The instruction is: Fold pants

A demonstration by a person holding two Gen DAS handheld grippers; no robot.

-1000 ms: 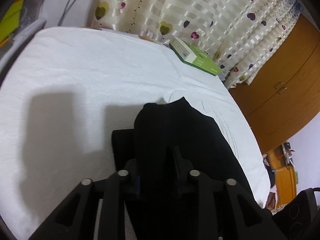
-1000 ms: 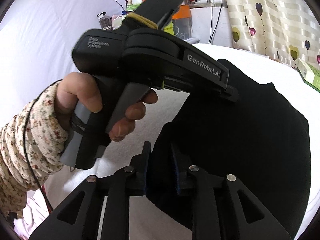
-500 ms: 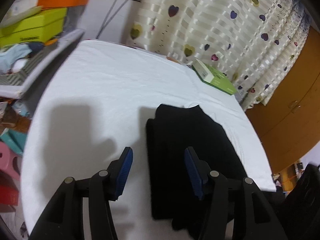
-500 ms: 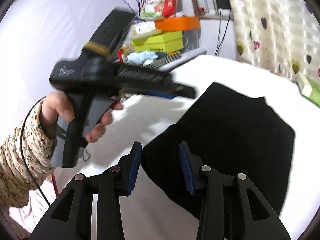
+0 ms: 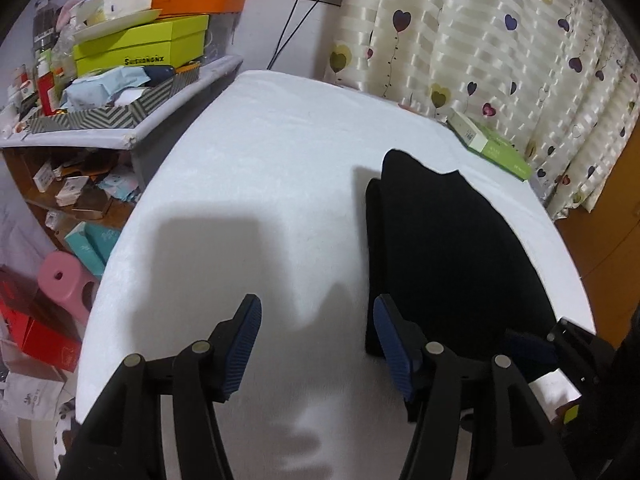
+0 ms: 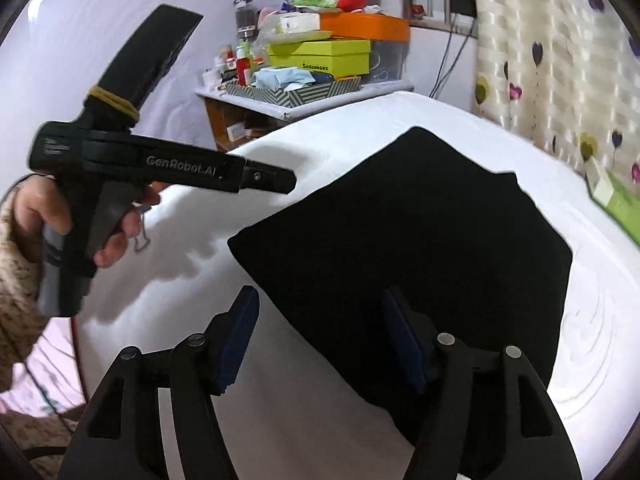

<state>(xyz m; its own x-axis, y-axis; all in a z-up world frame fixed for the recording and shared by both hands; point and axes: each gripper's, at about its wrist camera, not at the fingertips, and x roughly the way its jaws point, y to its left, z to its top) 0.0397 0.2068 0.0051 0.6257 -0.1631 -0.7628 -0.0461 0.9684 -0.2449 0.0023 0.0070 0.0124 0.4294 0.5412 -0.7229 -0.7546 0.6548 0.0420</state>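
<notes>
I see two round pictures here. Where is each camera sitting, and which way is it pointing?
Left wrist view: on the left gripper, looking along its open blue-padded fingers across the white cloth-covered table to the heart-patterned curtain; the folded black pants lie right of it.
Right wrist view: on the right gripper, open over the pants, facing a cluttered shelf; the person's hand shows at left, holding the other gripper.
Shared: pants, table, curtain, shelf, green box.

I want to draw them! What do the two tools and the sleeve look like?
Each tool is black plastic with two fingers wearing ribbed blue pads. The left tool has a pistol handle, white "GenRobot.AI" lettering and a yellow band. The sleeve is cream knit with small flowers.
</notes>
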